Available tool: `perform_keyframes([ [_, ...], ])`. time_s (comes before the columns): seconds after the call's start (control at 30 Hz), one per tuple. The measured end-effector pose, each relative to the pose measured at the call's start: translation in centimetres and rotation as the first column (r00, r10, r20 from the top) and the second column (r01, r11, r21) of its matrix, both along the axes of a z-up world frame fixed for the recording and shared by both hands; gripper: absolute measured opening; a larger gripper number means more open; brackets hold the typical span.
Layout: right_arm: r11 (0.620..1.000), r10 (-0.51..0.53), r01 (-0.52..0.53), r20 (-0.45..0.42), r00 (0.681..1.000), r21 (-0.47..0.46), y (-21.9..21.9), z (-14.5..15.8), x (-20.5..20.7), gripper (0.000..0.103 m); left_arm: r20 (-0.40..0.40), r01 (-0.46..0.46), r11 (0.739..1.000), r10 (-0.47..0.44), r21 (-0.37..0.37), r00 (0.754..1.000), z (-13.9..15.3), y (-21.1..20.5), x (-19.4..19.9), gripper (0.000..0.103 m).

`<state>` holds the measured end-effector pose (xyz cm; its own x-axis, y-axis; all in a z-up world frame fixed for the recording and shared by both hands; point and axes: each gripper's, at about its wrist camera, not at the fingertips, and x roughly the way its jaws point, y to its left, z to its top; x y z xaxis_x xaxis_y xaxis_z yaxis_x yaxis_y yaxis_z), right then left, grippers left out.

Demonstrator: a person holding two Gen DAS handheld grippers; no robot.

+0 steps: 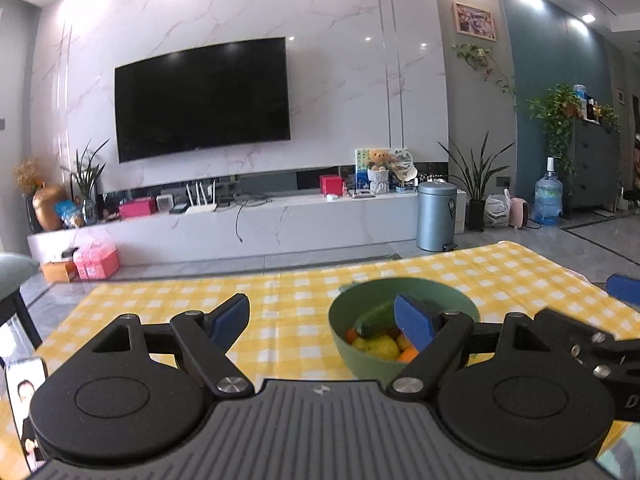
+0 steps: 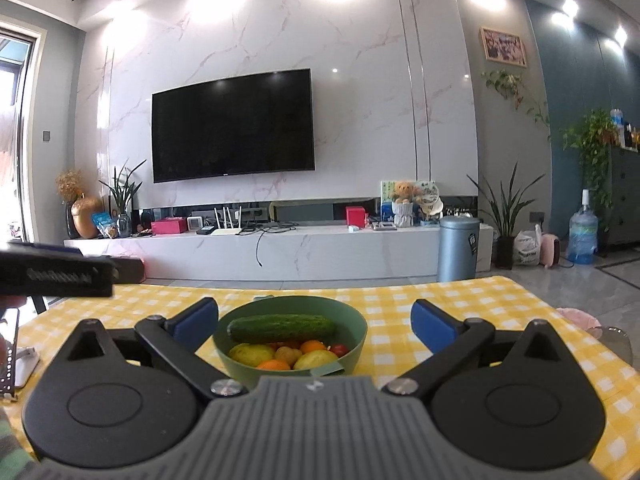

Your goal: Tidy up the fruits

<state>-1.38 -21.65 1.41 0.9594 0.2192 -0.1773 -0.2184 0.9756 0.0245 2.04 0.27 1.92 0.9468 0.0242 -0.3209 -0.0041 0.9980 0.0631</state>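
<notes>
A green bowl (image 2: 248,368) stands on the yellow checked tablecloth (image 2: 400,300). In it lie a dark green cucumber (image 2: 282,328), yellow lemons (image 2: 246,353), oranges (image 2: 273,365) and a small red tomato (image 2: 340,349). My right gripper (image 2: 316,318) is open, and the bowl sits just beyond its spread blue pads. My left gripper (image 1: 324,316) is open too; the bowl (image 1: 360,360) lies to its right, partly behind the right finger (image 1: 414,322). The cucumber (image 1: 376,320) shows there as well. Neither gripper holds anything.
The other gripper's blue pad (image 1: 624,288) pokes in at the right edge, and a black gripper body (image 2: 56,276) at the left. A pink plate (image 2: 576,318) lies at the table's right edge. Beyond are a TV bench (image 2: 280,248), a blue bin (image 2: 458,248) and potted plants.
</notes>
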Motion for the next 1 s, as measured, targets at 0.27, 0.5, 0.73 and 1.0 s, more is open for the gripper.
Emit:
perform_keyframes([
  [0.27, 1.0, -0.009, 0.01, -0.064, 0.998, 0.009, 1.1, -0.2, -1.3, 0.099, -0.036, -0.002, 1.0, 0.002, 0.0, 0.999, -1.5, 0.4, -0.4, 0.096],
  [0.5, 1.0, -0.024, 0.023, -0.128, 0.991, -0.008, 1.7, -1.5, -0.1, 0.099, -0.16, 0.013, 1.0, -0.017, -0.022, 0.987, -2.9, 0.6, 1.0, 0.096],
  [0.73, 0.999, -0.042, 0.038, -0.218, 0.975, -0.022, 1.9, -2.8, 2.3, 0.099, -0.232, 0.012, 0.999, -0.021, -0.041, 0.972, -4.8, 0.9, 1.5, 0.096],
  [1.0, 0.998, -0.061, 0.057, -0.25, 0.966, -0.02, 1.9, -3.2, 2.8, 0.099, -0.27, -0.009, 0.997, -0.011, -0.071, 0.963, -4.9, 1.2, 1.7, 0.096],
])
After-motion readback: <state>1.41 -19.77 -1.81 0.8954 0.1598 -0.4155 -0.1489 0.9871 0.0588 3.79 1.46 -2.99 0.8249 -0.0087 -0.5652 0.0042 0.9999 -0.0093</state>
